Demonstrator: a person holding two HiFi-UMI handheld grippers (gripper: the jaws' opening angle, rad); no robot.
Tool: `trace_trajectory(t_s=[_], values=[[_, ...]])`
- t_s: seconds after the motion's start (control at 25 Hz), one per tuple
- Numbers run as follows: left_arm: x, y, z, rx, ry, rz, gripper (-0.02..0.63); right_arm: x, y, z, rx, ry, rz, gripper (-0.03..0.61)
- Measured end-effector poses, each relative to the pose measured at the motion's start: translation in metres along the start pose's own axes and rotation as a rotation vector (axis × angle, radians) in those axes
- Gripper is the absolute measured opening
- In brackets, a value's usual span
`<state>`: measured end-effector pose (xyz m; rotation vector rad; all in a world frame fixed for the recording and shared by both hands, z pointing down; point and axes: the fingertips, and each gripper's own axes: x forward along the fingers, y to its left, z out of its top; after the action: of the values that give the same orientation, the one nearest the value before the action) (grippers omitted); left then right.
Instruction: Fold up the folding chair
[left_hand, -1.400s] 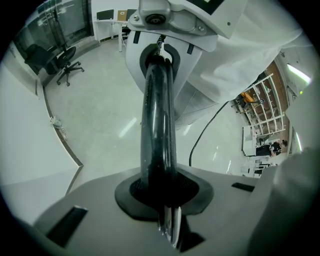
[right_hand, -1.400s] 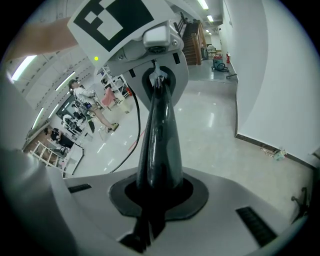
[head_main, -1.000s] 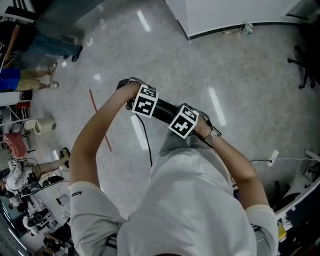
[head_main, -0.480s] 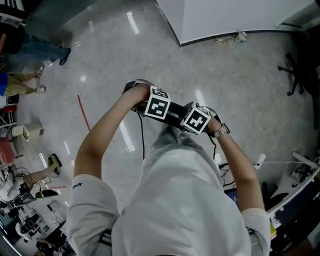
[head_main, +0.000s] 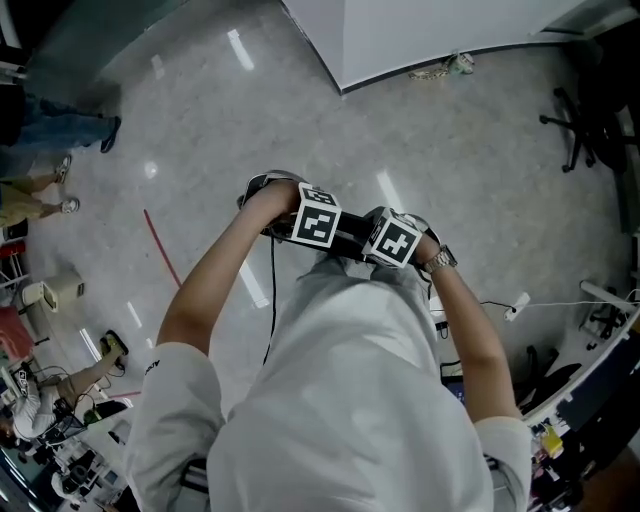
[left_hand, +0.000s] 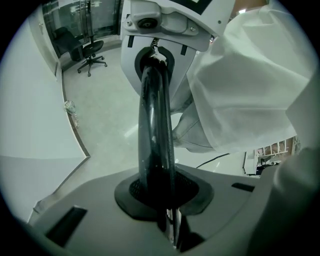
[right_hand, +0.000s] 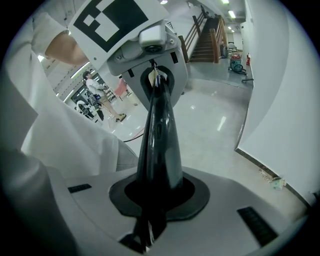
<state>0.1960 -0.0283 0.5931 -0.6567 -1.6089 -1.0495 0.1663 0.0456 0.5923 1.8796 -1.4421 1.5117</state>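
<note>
Your left gripper (head_main: 338, 236) and right gripper (head_main: 355, 242) both have their fingers (left_hand: 156, 150) closed on nothing, tip to tip. This looks like a parked pose. Beyond the fingertips there is only floor (head_main: 450, 160). The folding chair shows in no view.

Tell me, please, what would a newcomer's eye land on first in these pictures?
First, the two grippers held nose to nose before the person's white shirt, mid-frame in the head view: the left gripper and right gripper each show dark jaws drawn together into one shaft reaching the other's front. Around them spreads a glossy grey floor, with a black office chair at upper right; no folding chair shows anywhere.
</note>
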Motion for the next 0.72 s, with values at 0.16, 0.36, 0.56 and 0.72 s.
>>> trace_trajectory(t_s=[0.16, 0.36, 0.56, 0.72], values=[[-0.001, 0.019, 0.001, -0.008, 0.009, -0.016, 0.058, -0.005, -0.019, 0.001, -0.006, 0.002, -0.003, 0.049], [0.000, 0.041, 0.015, 0.000, 0.023, -0.029, 0.058, -0.012, -0.035, -0.011, 0.008, -0.012, 0.009, 0.049], [-0.006, 0.066, 0.041, 0.041, 0.039, -0.056, 0.058, -0.026, -0.054, -0.034, 0.029, -0.011, 0.038, 0.051], [-0.013, 0.093, 0.066, 0.040, 0.048, -0.064, 0.058, -0.044, -0.078, -0.055, 0.019, 0.002, 0.049, 0.052]])
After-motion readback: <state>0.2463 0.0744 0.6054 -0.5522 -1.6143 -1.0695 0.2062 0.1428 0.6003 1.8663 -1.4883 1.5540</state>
